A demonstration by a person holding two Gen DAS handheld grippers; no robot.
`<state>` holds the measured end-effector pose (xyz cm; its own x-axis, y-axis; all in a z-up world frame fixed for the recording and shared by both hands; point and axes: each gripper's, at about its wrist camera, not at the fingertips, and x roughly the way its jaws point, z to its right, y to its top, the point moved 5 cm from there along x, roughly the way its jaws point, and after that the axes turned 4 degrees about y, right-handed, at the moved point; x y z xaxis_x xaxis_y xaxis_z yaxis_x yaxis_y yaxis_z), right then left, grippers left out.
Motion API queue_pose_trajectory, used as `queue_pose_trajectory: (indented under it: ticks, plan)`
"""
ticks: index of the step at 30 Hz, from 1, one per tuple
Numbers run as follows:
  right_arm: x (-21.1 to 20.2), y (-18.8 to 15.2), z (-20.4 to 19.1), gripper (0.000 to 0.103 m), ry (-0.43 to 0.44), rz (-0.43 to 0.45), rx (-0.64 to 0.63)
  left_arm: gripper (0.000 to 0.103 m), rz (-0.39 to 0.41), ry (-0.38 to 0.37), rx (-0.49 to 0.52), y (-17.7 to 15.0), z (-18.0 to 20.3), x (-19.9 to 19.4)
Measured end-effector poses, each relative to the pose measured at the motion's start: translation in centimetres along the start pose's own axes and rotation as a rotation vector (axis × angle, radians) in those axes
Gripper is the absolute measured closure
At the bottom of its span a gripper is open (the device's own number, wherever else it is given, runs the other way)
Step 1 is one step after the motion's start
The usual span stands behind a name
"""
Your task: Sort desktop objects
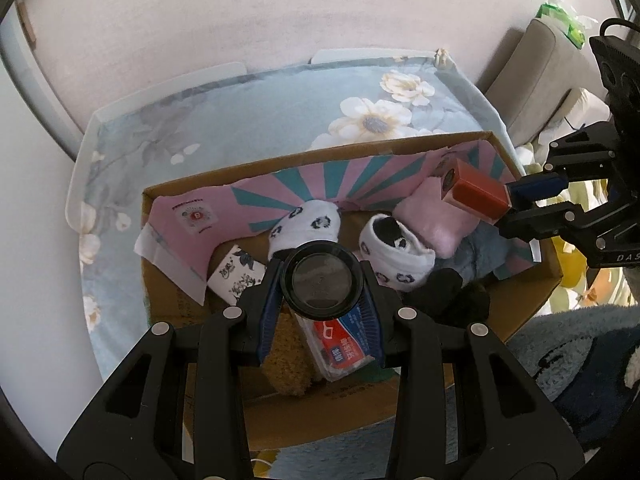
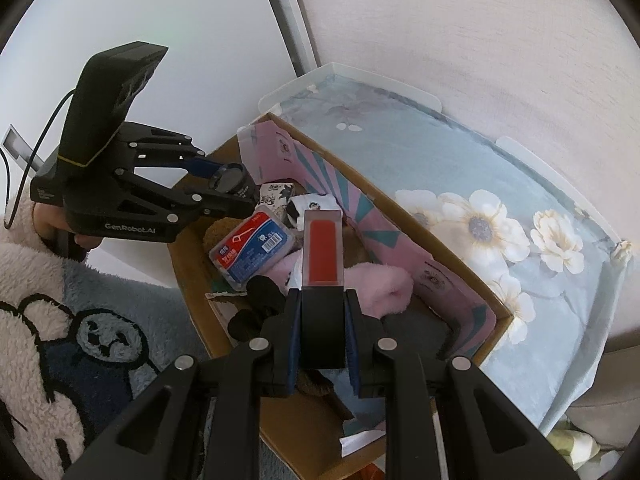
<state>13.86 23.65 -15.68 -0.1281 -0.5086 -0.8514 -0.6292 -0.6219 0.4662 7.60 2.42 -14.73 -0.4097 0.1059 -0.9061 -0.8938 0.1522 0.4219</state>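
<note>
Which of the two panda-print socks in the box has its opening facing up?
The right white panda-print sock, beside the pink fluffy sock; its dark opening shows.

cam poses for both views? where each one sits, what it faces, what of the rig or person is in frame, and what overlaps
Left wrist: on the left gripper, looking down into the cardboard box; fingers clamp a round black lens; right gripper enters at right.
Right wrist: on the right gripper, over the same box, clamping a red block; left gripper and fleece sleeve at left.
Shared: box, floss-pick case, socks, floral cloth.
</note>
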Motion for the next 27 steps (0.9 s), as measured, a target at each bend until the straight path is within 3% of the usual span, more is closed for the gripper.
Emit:
queue_pose_trajectory:
  ticks: [3,4,5,6,7,8,9,14,17,19,27]
  plan:
    - [0.1,-0.1,0.3,0.085,-0.022,-0.002,0.004,0.069,-0.016,0.01,-0.004,0.0,-0.1,0.2]
    - [0.2,-0.2,0.4,0.084,-0.033,-0.008,0.009,0.064,-0.03,0.007,-0.013,0.1,-0.2,0.4]
    - [0.4,-0.2,0.6,0.076,-0.042,-0.02,0.02,0.044,-0.047,0.002,-0.029,0.1,-0.3,0.6]
    - [0.5,-0.2,0.7,0.056,-0.05,-0.027,0.033,0.023,-0.061,0.006,-0.044,0.1,-0.5,0.8]
    - [0.5,-0.2,1.0,0.043,-0.055,-0.033,0.047,0.003,-0.054,0.022,-0.049,0.3,-0.7,0.8]
    - [0.5,-0.2,1.2,0.021,-0.059,-0.033,0.064,0.0,-0.025,0.041,-0.051,0.4,-0.8,0.5]
    - [0.3,-0.1,1.4,0.016,-0.062,-0.02,0.08,0.0,-0.004,0.049,-0.053,0.5,-0.9,0.2]
    - [-0.2,0.0,1.9,0.014,-0.054,0.007,0.144,0.0,0.015,0.077,-0.057,0.9,-1.2,0.1]
    - [-0.1,-0.2,2.1,0.001,-0.054,0.013,0.191,0.0,0.016,0.083,-0.063,1.1,-1.2,0.3]
    - [0.0,-0.3,2.1,0.001,-0.068,0.005,0.218,0.0,0.027,0.092,-0.076,1.4,-1.4,0.3]
    - [-1.6,0.5,3.1,0.001,-0.303,0.009,0.364,0.0,0.122,0.216,-0.163,4.1,-3.1,-2.5]
